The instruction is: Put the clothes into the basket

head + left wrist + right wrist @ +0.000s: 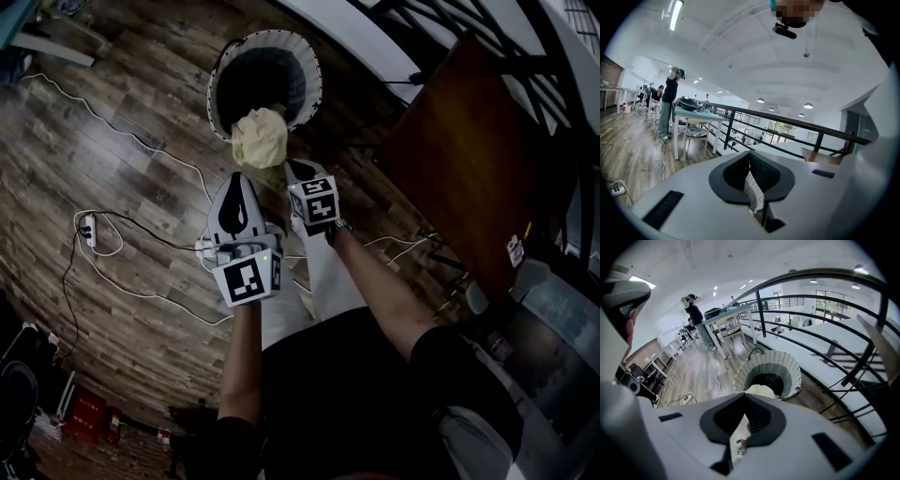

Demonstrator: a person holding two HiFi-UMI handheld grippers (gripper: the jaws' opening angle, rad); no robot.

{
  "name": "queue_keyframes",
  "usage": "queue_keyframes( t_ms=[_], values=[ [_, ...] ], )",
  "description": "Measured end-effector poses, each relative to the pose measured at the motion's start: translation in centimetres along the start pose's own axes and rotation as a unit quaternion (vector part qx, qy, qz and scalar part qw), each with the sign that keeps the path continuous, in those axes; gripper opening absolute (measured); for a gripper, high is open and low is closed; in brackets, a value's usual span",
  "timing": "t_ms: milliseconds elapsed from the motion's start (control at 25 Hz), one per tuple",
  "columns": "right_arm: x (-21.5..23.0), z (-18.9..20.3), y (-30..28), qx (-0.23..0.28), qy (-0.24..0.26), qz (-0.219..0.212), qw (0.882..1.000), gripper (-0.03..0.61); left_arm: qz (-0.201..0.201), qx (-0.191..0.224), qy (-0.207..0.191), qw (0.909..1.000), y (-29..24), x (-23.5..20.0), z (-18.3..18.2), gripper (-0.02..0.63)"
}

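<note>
**Claw state.** The left claw (240, 178) is closed. The left gripper view shows its jaws together on a pale, finely ribbed strip of fabric. The strip appears to belong to the cream garment (260, 138), though this view shows too little of it to confirm. The right claw (293, 166) is also closed. The right gripper view shows a fold of the cream garment (761, 391) pinched between its jaws.

**Location of the task item.** In the head view the garment hangs as a crumpled bundle at the tips of both claws. It overlaps the near rim of the laundry basket (217, 89). The basket stands on the wooden plank floor (122, 75) and has a pale woven wall and a dark interior.

**View differences.**
- Only the head view shows both claws side by side. It also shows a power strip (87, 230) with white cables on the floor and a brown wooden surface (459, 159) to the right.
- The left gripper view (751, 157) does not show the basket. It looks out level over a black railing (787, 123) towards a standing person (670, 103) beside a white surface (696, 115).
- The right gripper view (743, 395) looks down into the basket (787, 369), with the garment bundle in front of its opening.

**Markings.** Each gripper cube carries black-and-white square markers. A small white tag (515, 251) with red print sits at the edge of the brown surface; its text is too small to read.
</note>
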State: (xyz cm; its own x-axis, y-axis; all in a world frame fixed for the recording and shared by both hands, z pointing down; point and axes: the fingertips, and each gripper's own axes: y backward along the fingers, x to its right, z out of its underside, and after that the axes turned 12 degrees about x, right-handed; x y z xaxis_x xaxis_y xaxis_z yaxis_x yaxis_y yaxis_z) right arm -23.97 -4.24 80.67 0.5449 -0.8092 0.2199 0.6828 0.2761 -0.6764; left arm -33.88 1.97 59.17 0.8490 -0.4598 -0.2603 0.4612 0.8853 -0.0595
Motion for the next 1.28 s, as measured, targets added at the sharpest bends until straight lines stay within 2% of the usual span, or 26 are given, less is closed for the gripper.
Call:
queue_keyframes(
  t_ms=[160, 320, 440, 600, 680, 840, 920, 1040, 1160, 1280],
  values=[
    [-1.7, -3.6, 2.8, 0.051, -0.022, -0.006, 0.998, 0.009, 0.005, 0.008, 0.004, 1.0000, 0.5, 1.2, -1.8, 0.014],
    [-3.2, -8.3, 5.6, 0.101, -0.021, -0.013, 0.995, 0.009, 0.017, 0.014, -0.001, 0.9998, 0.6, 2.3, -3.6, 0.014],
    [-4.7, -11.6, 8.2, 0.135, -0.018, -0.033, 0.990, 0.009, 0.026, 0.016, -0.003, 0.9995, 1.1, 3.1, -5.4, 0.014],
    [-6.5, -15.9, 12.7, 0.174, -0.005, -0.057, 0.983, 0.009, 0.032, 0.021, 0.022, 0.9990, 2.1, 4.4, -8.7, 0.014],
    [-7.1, -18.1, 14.7, 0.200, -0.006, -0.065, 0.978, 0.009, 0.045, 0.031, 0.023, 0.9983, 2.3, 5.3, -10.2, 0.014],
    [-8.4, -21.4, 18.7, 0.239, -0.058, -0.110, 0.963, 0.009, 0.052, 0.035, 0.047, 0.9969, 3.1, 6.8, -12.7, 0.014],
    [-9.0, -23.2, 21.3, 0.260, -0.070, -0.126, 0.955, 0.009, 0.069, 0.047, 0.047, 0.9954, 3.6, 8.2, -14.7, 0.014],
    [-10.2, -26.0, 24.5, 0.288, -0.066, -0.148, 0.944, 0.009, 0.096, 0.069, 0.035, 0.9924, 4.2, 9.9, -18.0, 0.014],
    [-12.1, -27.7, 27.0, 0.307, -0.043, -0.171, 0.935, 0.009, 0.121, 0.070, 0.011, 0.9901, 5.4, 10.0, -19.1, 0.014],
    [-13.6, -29.0, 29.9, 0.324, -0.025, -0.197, 0.925, 0.009, 0.129, 0.075, 0.004, 0.9887, 6.4, 10.2, -20.8, 0.014]
  ],
)
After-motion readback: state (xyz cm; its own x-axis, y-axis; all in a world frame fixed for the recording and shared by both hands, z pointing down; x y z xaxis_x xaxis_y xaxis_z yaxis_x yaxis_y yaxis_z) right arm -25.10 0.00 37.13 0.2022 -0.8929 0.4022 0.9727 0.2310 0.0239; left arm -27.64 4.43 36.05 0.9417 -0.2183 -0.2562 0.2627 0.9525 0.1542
